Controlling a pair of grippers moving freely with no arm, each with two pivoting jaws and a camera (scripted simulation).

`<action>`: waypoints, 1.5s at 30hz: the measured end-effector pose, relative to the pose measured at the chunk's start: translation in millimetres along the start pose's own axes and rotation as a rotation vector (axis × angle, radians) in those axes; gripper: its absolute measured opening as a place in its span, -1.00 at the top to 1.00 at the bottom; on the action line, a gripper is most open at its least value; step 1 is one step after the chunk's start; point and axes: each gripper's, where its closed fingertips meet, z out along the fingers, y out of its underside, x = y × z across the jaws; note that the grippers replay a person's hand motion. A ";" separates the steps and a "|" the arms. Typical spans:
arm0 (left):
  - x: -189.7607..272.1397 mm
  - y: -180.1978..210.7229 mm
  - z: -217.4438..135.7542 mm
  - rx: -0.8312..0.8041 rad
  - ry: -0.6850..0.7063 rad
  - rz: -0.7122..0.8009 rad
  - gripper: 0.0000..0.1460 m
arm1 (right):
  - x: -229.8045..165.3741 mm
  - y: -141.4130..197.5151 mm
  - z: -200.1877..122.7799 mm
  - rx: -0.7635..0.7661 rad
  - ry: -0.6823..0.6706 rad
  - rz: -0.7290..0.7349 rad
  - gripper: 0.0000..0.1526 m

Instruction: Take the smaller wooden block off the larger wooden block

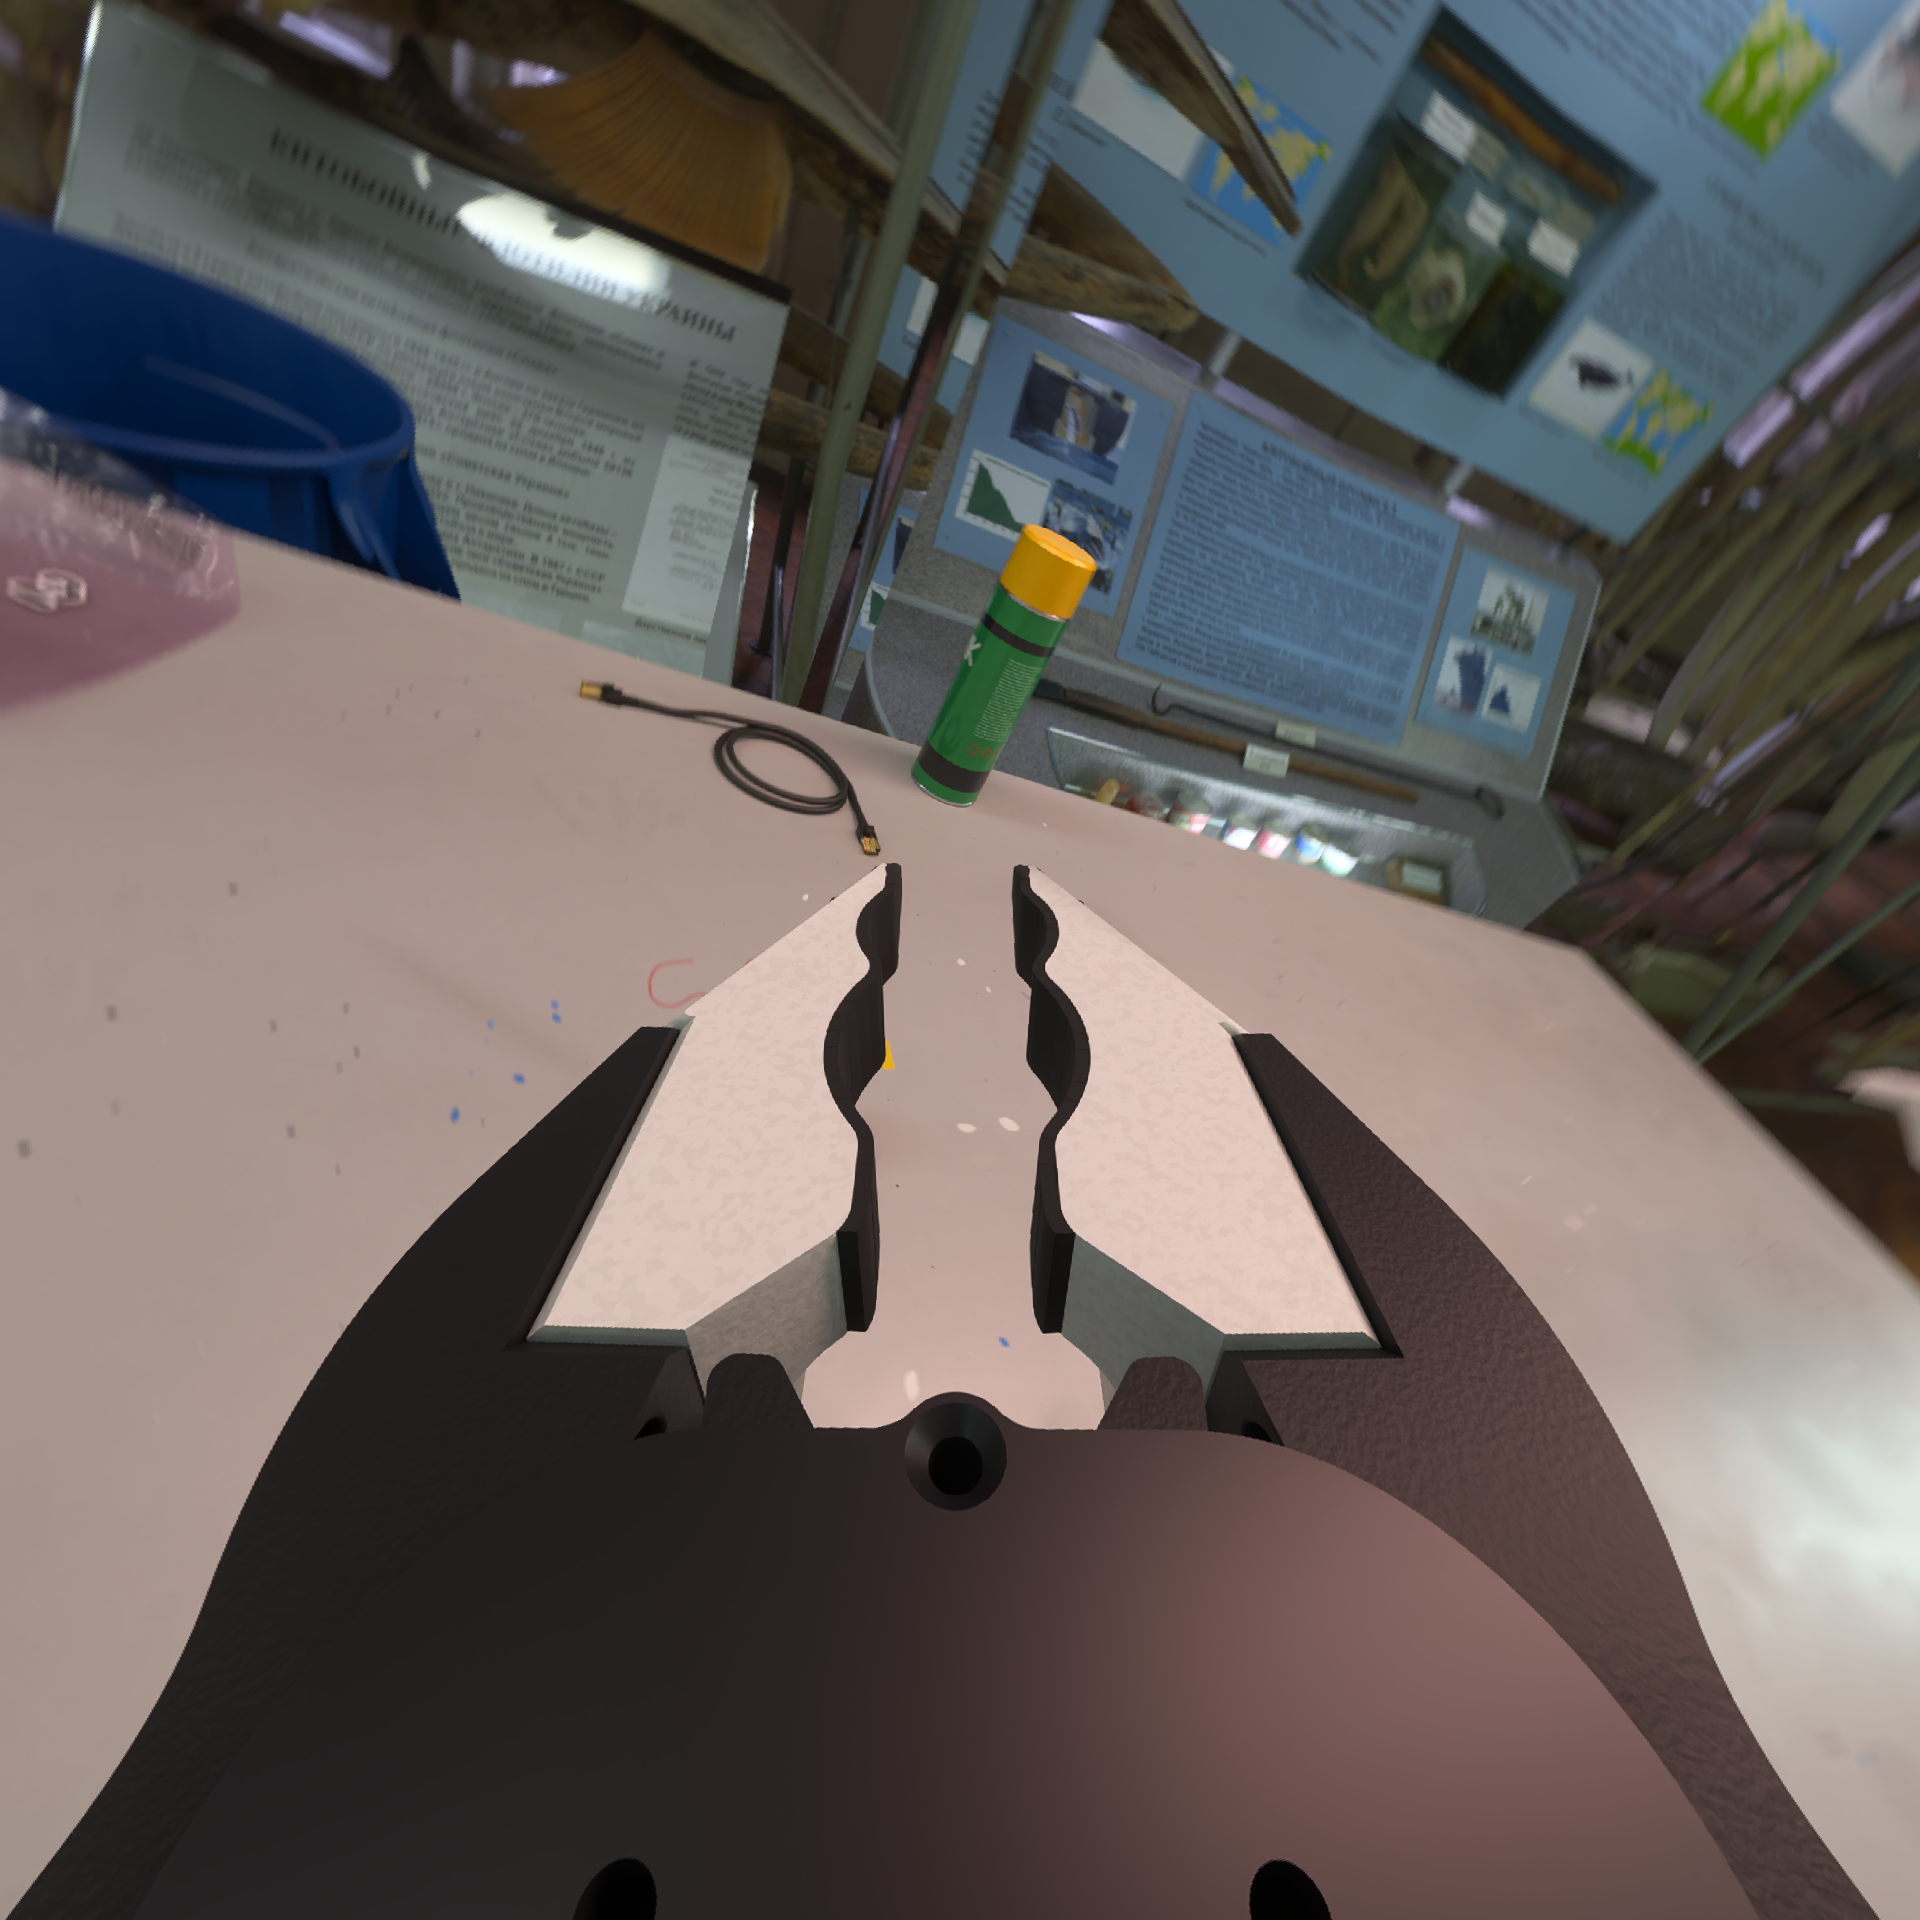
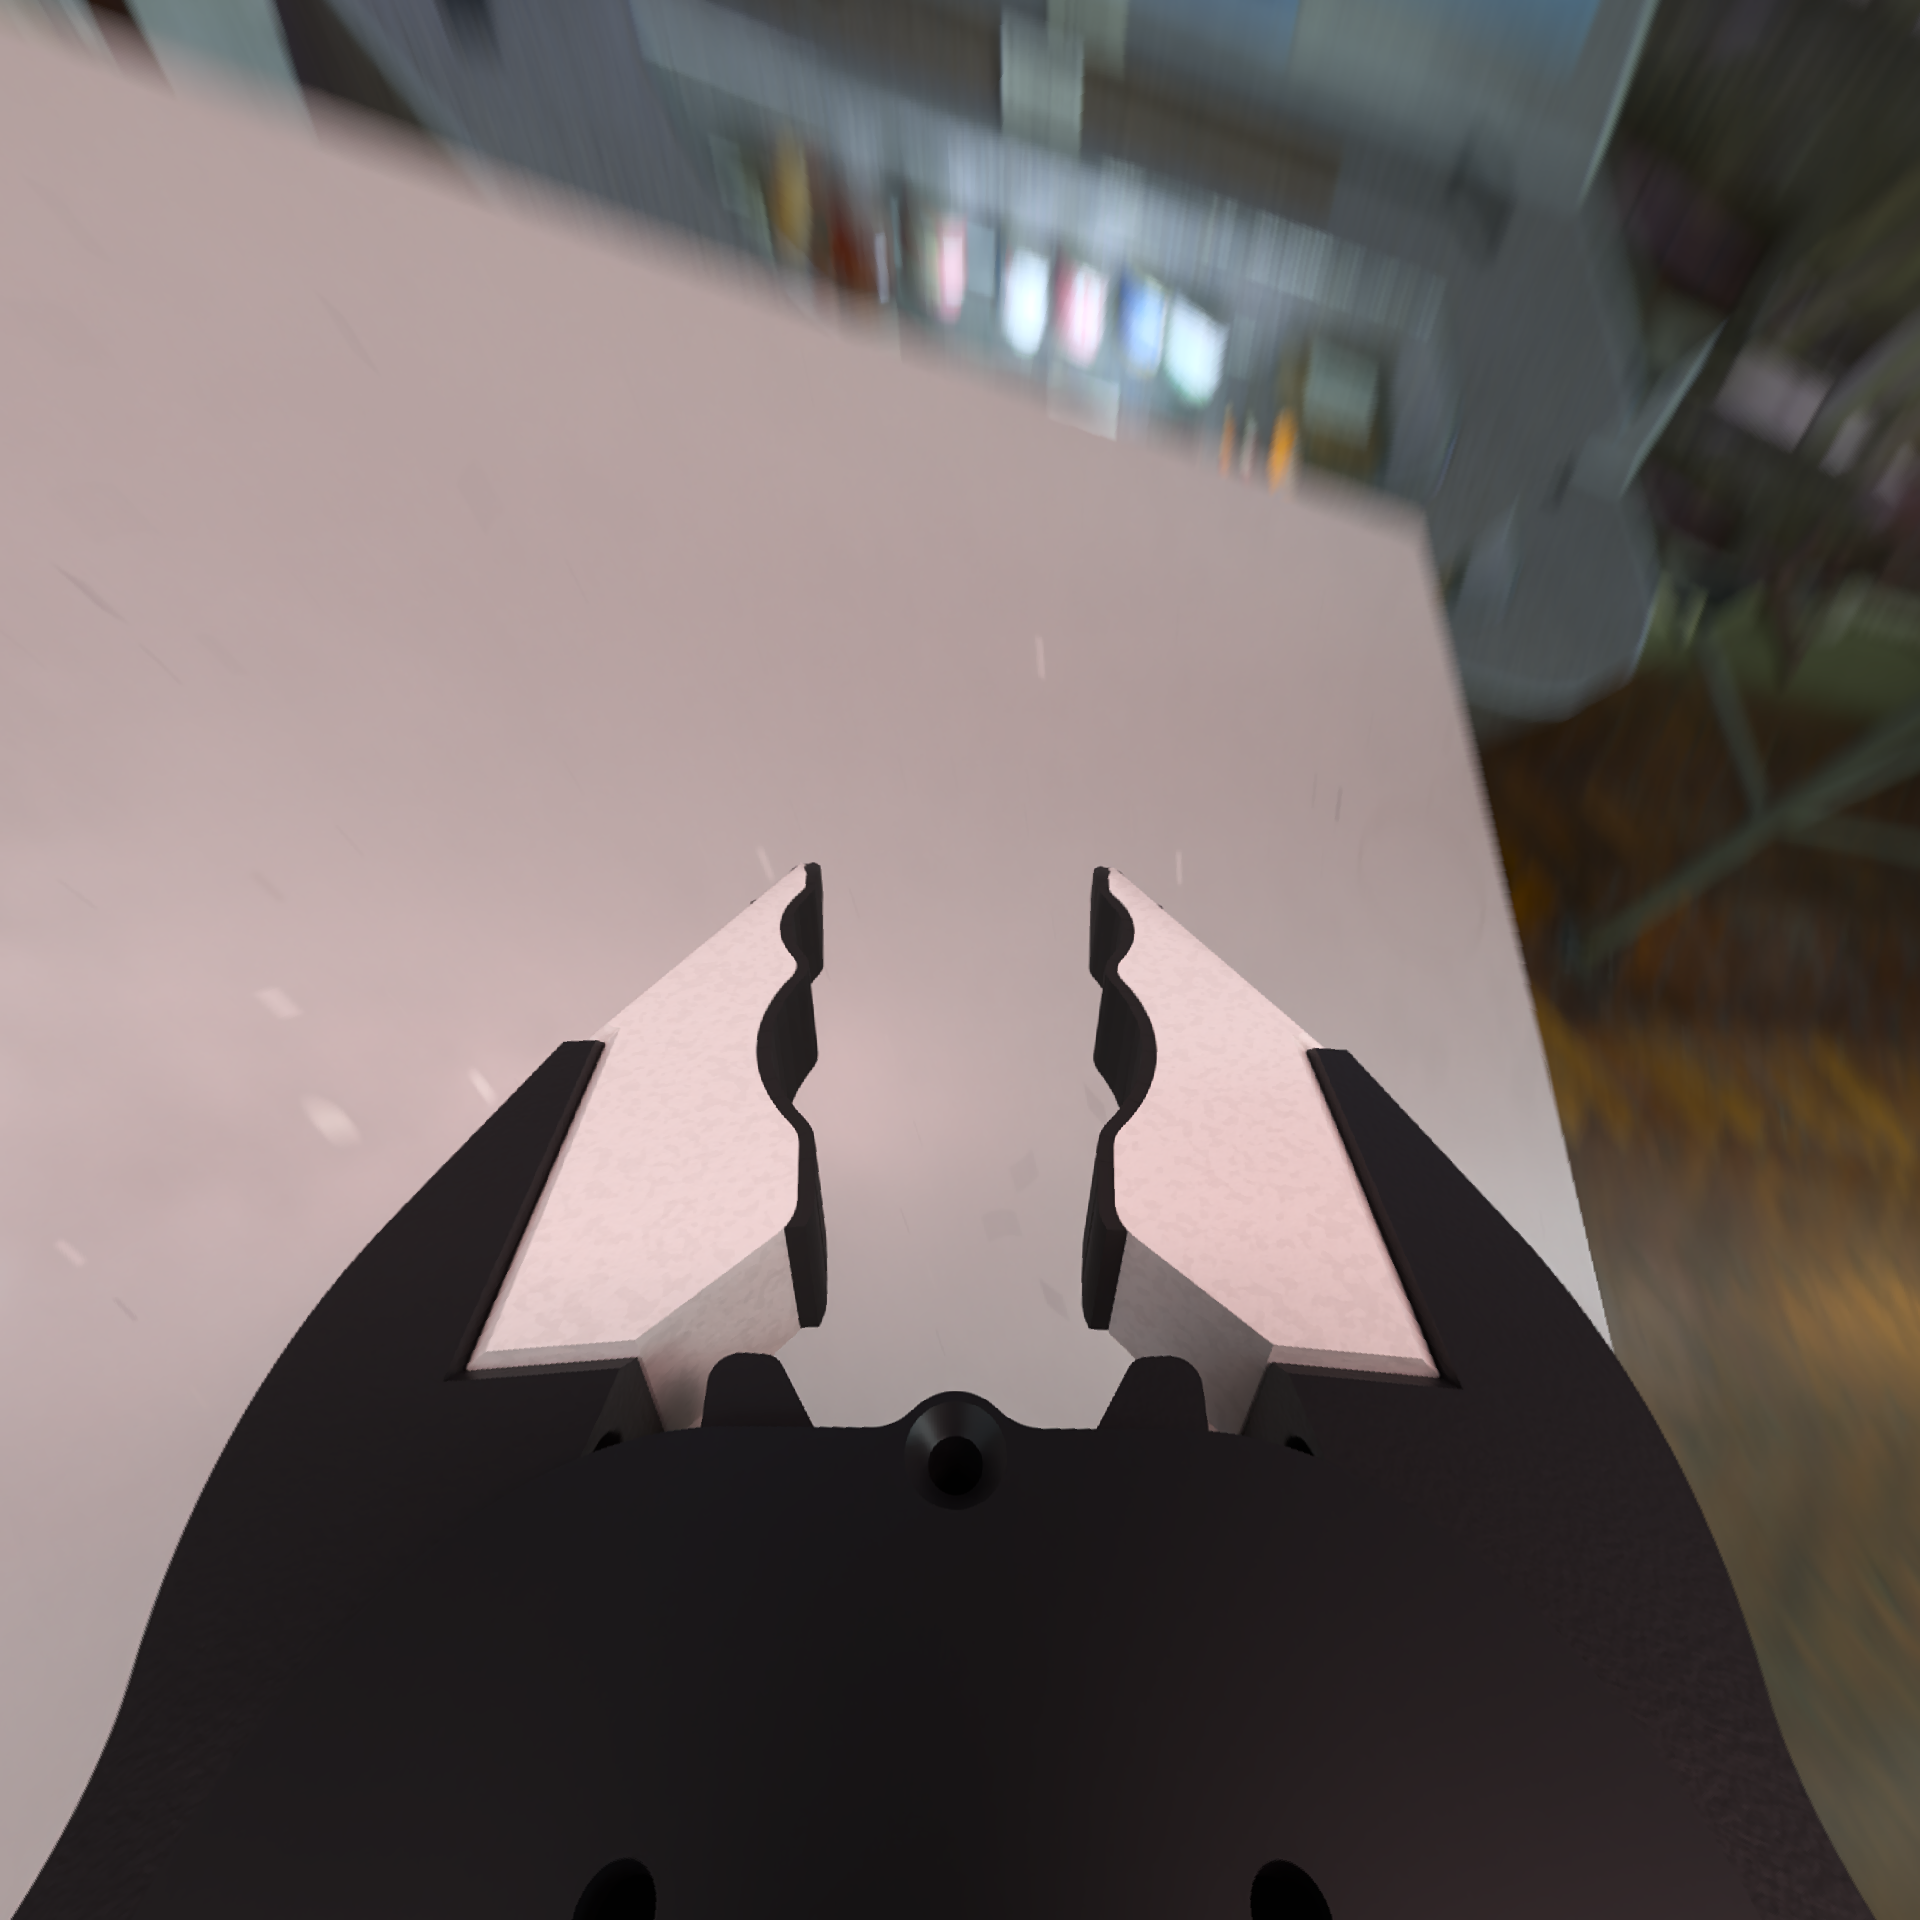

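wooden blocks unseen; left gripper, right gripper gape empty

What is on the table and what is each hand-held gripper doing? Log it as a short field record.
table: pale pink top, speckled with small paint marks
spray can: green, orange cap, upright near the far edge
cable: black, coiled, left of the can
blue bin: past the table's far left edge
pink item: at far left, blurred
left hand-held gripper: open, empty, pointed towards the can
right hand-held gripper: open, empty, over bare table; view blurred
wooden blocks: not seen in either view
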 end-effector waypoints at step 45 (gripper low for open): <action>-44.5 182.0 91.8 -0.983 -0.189 0.733 0.17 | -291.8 -140.6 -123.3 0.880 -0.382 -0.382 0.26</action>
